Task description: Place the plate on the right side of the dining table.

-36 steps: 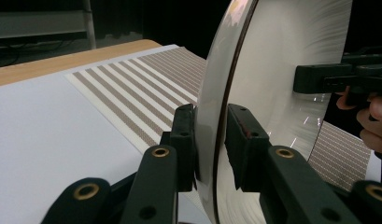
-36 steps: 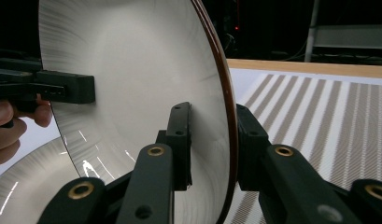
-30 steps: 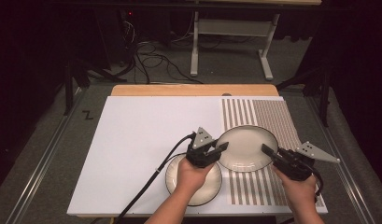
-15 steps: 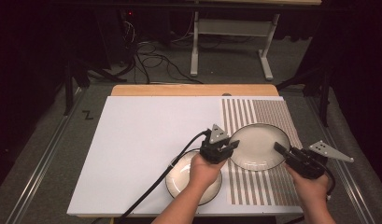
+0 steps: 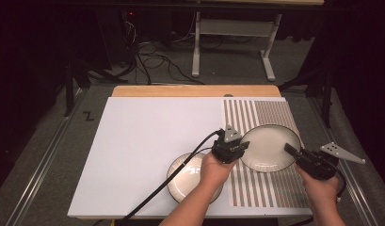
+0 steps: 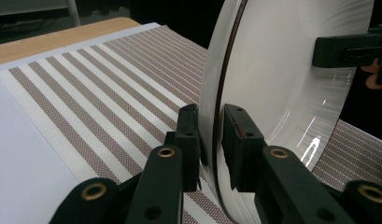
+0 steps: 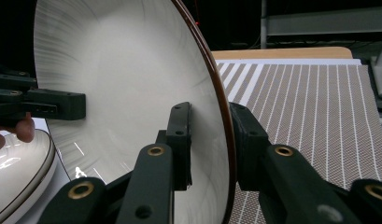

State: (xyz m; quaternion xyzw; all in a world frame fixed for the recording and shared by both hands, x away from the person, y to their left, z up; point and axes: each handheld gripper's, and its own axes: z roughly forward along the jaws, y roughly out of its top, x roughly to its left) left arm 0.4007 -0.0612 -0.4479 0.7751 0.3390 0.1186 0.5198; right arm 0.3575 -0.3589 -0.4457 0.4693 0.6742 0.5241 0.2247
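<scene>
A white plate with a dark rim (image 5: 269, 148) is held over the striped mat (image 5: 270, 117), gripped on two sides. My left gripper (image 5: 240, 147) is shut on its left rim; in the left gripper view the plate (image 6: 291, 70) stands edge-on between the pads (image 6: 187, 135). My right gripper (image 5: 290, 149) is shut on its right rim, and in the right gripper view the plate (image 7: 128, 79) is clamped between the jaws at my right gripper (image 7: 208, 140). A second white plate (image 5: 188, 181) lies flat on the white board under the left hand, also seen as the second plate (image 7: 16, 163).
The white board (image 5: 148, 136) covers the table's left and middle. A wooden strip (image 5: 195, 90) runs along the far edge. Beyond it are cables and a white stand (image 5: 228, 37) on the floor. The left gripper's cable (image 5: 152, 193) trails toward the front edge.
Both grippers have carried the held plate to the right and slightly farther over the striped mat, uncovering more of the second plate on the board.
</scene>
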